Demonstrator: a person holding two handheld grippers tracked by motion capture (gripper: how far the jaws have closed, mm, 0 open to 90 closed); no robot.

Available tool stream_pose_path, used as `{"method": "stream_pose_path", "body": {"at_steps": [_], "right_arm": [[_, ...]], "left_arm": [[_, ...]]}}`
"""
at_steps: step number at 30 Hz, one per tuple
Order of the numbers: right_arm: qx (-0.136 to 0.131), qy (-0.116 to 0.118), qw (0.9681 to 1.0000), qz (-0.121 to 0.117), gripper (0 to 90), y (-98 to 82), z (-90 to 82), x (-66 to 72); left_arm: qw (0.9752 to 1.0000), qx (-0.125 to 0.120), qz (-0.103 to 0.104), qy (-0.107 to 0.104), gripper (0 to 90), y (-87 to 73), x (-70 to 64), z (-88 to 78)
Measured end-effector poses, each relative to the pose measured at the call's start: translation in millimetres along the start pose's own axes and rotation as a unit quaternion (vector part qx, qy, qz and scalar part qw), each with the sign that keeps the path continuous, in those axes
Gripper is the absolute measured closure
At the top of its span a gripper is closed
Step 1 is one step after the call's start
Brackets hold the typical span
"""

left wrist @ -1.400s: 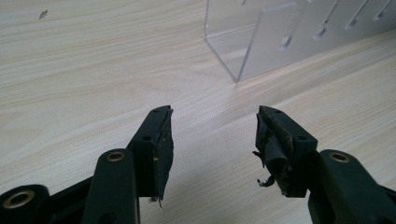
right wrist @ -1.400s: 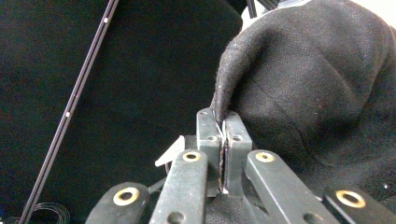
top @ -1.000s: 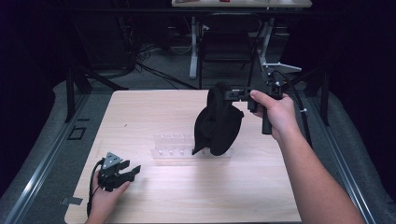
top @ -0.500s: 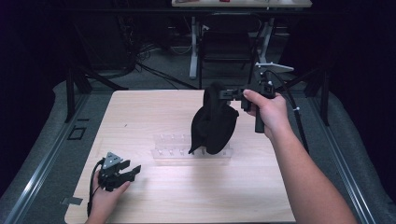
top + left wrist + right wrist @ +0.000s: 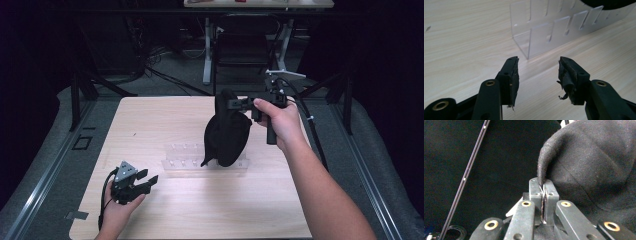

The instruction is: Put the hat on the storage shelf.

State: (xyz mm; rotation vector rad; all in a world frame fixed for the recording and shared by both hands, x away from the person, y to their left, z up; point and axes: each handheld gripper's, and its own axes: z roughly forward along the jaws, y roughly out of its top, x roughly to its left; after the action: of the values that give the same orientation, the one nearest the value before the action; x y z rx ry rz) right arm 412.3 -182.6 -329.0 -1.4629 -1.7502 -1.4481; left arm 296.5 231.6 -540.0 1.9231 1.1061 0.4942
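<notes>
I had the right gripper pinched on the edge of the black cloth, which hung at frame centre over the clear rack. My left gripper rested lower left, jaws apart, holding nothing.

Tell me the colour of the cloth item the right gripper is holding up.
Black: the cloth item, clearest in the right gripper view, pinched by the right gripper.

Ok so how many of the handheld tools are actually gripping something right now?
1. The right tool, raised above the table's far right, is clamped on the edge of the black cloth. The left tool, low at the near left, is open with nothing between its jaws.
</notes>
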Motion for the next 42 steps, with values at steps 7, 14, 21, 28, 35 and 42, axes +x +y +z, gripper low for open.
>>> {"method": "stream_pose_path", "body": {"at_steps": [7,14,21,28,35,42], "right_arm": [[-0.001,0.001,1.0,0.001,88.2,-1.7,2.2,0.8],[0.001,0.002,1.0,0.002,88.1,-1.9,3.0,0.7],[0.0,0.005,1.0,0.001,88.1,-2.1,4.7,0.0],[0.0,0.006,1.0,0.0,88.0,-3.0,4.9,0.6],[-0.003,0.007,1.0,0.003,87.9,-3.6,5.7,1.1],[-0.002,0.007,1.0,0.002,87.8,-3.0,5.3,0.7]], "left_arm": [[0.9995,-0.011,0.005,-0.029,55.0,14.4,-10.1,-1.5],[0.998,-0.016,0.036,-0.05,56.6,37.6,-32.9,6.3],[0.996,-0.018,0.056,-0.068,56.1,53.2,-53.9,16.3],[0.9941,-0.026,0.075,-0.074,55.9,66.7,-68.2,18.7],[0.9927,-0.029,0.085,-0.081,56.7,76.0,-79.6,21.0],[0.9894,-0.04,0.098,-0.1,61.8,82.8,-91.8,20.0]]}}
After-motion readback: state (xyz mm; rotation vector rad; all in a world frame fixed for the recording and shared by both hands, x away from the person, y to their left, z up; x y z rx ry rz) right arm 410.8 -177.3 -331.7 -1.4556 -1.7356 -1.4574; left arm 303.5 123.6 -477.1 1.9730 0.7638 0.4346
